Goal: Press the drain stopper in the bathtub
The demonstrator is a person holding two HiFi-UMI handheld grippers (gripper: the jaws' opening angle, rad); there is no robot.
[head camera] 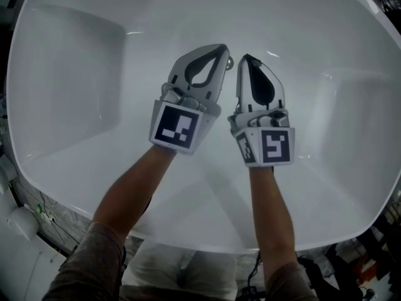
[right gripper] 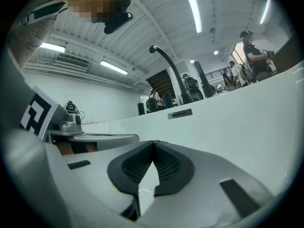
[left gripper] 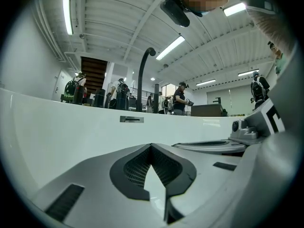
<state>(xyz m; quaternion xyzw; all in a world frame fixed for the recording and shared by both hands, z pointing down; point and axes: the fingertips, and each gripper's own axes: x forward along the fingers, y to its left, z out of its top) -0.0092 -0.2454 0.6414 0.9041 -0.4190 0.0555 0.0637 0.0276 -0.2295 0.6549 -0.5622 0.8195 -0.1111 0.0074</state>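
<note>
In the head view, both grippers hang side by side inside the white bathtub (head camera: 75, 74), pointing at its far wall. My left gripper (head camera: 222, 47) is shut, with nothing between its jaws. My right gripper (head camera: 245, 58) is also shut and empty. Between the two tips a small chrome round piece, the drain stopper (head camera: 230, 61), peeks out, mostly hidden. I cannot tell whether either tip touches it. The left gripper view shows its jaws (left gripper: 151, 145) meeting at the tip, facing the tub wall. In the right gripper view the jaws (right gripper: 153, 142) are likewise closed.
An overflow slot (left gripper: 131, 119) sits in the tub wall ahead, below a dark curved faucet (left gripper: 142, 75); both also show as slot (right gripper: 181, 113) and faucet (right gripper: 168, 65). People stand beyond the tub rim (left gripper: 180, 99). The tub's near rim (head camera: 207, 246) lies under my forearms.
</note>
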